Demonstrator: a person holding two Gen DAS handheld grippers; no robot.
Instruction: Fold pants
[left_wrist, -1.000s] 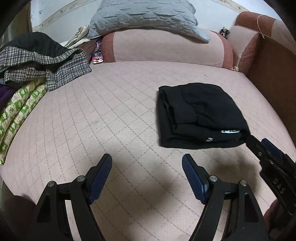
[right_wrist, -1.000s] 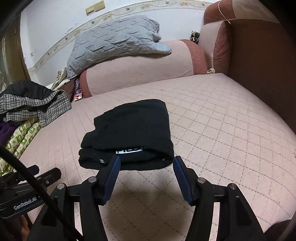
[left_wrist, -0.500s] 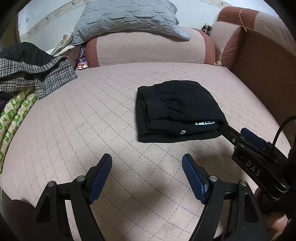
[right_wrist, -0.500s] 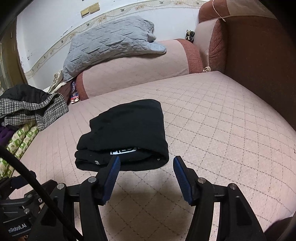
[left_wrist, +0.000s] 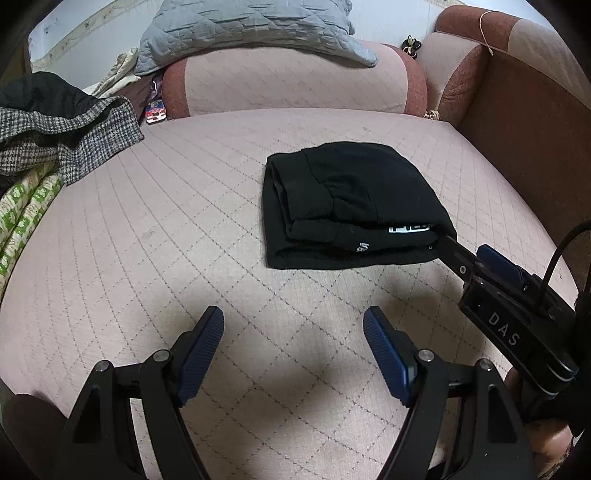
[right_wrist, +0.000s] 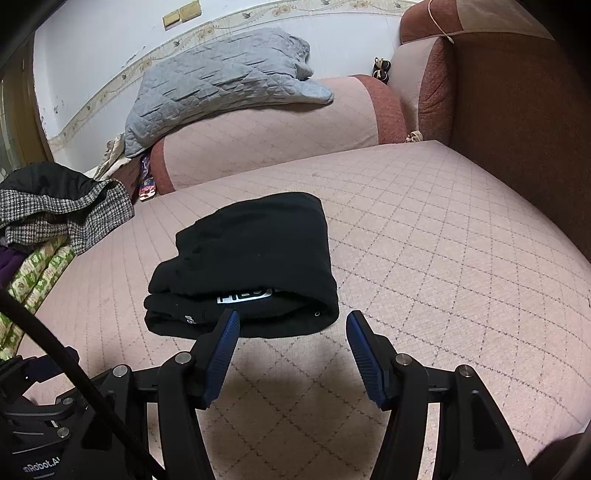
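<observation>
On the pink quilted sofa seat (left_wrist: 155, 206) lie the black pants (left_wrist: 347, 206), folded into a compact bundle of several layers. The bundle sits a little to the right of the middle of the seat in the left wrist view, and in the right wrist view the pants (right_wrist: 251, 258) are directly in front of the tool. A white logo shows between the layers on the near edge of the bundle. The left gripper (left_wrist: 293, 334) hovers above bare seat fabric, near the bundle but apart from it, with its blue pads spread wide and nothing between them. The right gripper (right_wrist: 291, 332) is also spread wide and holds nothing; its left finger (right_wrist: 223, 343) overlaps the near edge of the pants in the picture, but I cannot tell if it touches the cloth. In the left wrist view the right gripper (left_wrist: 465, 260) comes in from the right side, and its tip is at the near right corner of the bundle. Behind the seat there is a pink and red bolster cushion (left_wrist: 295, 85), and a grey quilted blanket (left_wrist: 251, 29) rests on top of it. At the left edge lies a checked garment (left_wrist: 62, 140) with a green patterned cloth (left_wrist: 22, 218) under it.
</observation>
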